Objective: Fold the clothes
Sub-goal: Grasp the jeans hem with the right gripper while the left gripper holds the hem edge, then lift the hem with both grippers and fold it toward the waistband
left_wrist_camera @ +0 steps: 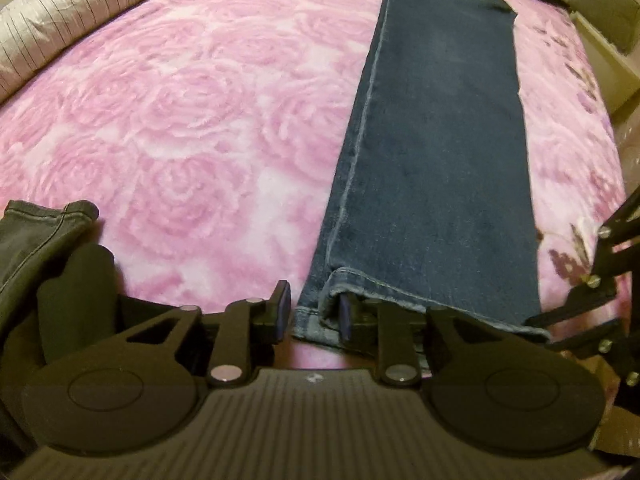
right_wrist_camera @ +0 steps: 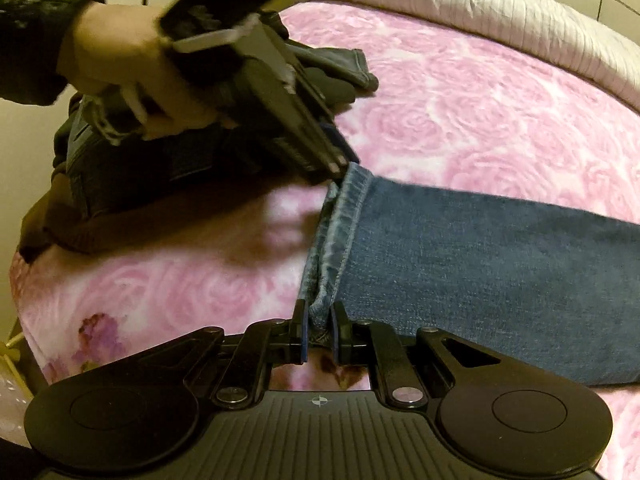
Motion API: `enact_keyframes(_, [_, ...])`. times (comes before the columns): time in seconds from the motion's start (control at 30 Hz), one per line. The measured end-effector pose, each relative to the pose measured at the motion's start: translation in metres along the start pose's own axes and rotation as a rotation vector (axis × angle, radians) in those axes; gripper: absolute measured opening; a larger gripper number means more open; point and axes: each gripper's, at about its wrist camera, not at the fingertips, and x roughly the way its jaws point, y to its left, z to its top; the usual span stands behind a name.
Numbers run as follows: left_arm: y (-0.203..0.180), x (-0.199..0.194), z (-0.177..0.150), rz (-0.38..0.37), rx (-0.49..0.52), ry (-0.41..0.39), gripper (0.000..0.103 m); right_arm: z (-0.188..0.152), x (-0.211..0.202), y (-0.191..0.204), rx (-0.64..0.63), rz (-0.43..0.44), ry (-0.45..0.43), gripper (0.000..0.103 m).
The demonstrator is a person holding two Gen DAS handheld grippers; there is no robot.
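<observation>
Left hand-held gripper (left_wrist_camera: 314, 314) spread wide around jeans (left_wrist_camera: 436, 152) hem; right hand-held gripper (right_wrist_camera: 319, 334) pinching same hem on pink blanket (left_wrist_camera: 180, 120).

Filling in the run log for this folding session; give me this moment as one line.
stage: hem pickup | jeans: flat on pink blanket | left gripper: open at hem corner | right gripper: shut on hem
</observation>
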Motion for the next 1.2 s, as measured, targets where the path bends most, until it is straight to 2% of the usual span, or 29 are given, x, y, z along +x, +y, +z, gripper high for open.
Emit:
enact_keyframes(0.13, [-0.047, -0.001, -0.014, 0.218, 0.455, 0.008, 0.015, 0.002, -0.002, 0.002, -0.005, -0.004, -0.006, 0.009])
enact_keyframes(0.17, [-0.051, 0.001, -0.015, 0.236, 0.483, 0.014, 0.015, 0.002, -0.002, 0.002, -0.002, -0.004, -0.006, 0.009])
enact_keyframes(0.3, [-0.038, 0.002, -0.012, 0.201, 0.383, 0.023, 0.017, -0.001, 0.007, 0.002, -0.006, -0.004, 0.018, 0.009])
enact_keyframes(0.47, [-0.031, -0.014, -0.015, 0.179, 0.409, 0.012, 0.025, -0.002, 0.007, 0.005, -0.051, -0.011, 0.034, 0.013])
enact_keyframes(0.6, [-0.032, -0.040, -0.021, 0.196, 0.465, -0.060, 0.025, -0.004, -0.002, 0.005, -0.062, -0.005, 0.029, 0.018])
enact_keyframes(0.7, [-0.032, -0.052, -0.018, 0.141, 0.429, -0.141, 0.026, -0.004, -0.009, 0.006, -0.057, 0.003, 0.005, 0.019])
enact_keyframes(0.77, [-0.031, -0.047, -0.011, 0.133, 0.390, -0.160, 0.026, -0.001, -0.010, 0.005, -0.032, 0.005, -0.015, 0.019])
enact_keyframes(0.83, [-0.030, -0.033, -0.005, 0.131, 0.355, -0.152, 0.026, 0.002, -0.008, 0.000, 0.011, -0.013, -0.046, 0.019])
enact_keyframes(0.9, [-0.028, -0.013, -0.002, 0.114, 0.338, -0.101, 0.026, 0.006, -0.003, -0.005, 0.053, -0.036, -0.073, 0.019])
enact_keyframes(0.97, [-0.032, 0.003, -0.007, 0.087, 0.379, -0.061, 0.027, 0.010, 0.005, -0.011, 0.094, -0.052, -0.088, 0.019])
enact_keyframes(1.0, [-0.035, 0.007, -0.009, 0.084, 0.399, -0.055, 0.027, 0.009, 0.015, -0.014, 0.113, -0.039, -0.062, 0.019])
enact_keyframes(1.1, [-0.040, 0.000, -0.006, 0.114, 0.418, -0.079, 0.028, -0.002, 0.034, -0.020, 0.156, 0.005, -0.007, 0.019])
enact_keyframes(1.2, [-0.036, -0.011, -0.004, 0.145, 0.407, -0.096, 0.028, 0.002, 0.020, -0.018, 0.162, -0.012, -0.021, 0.019])
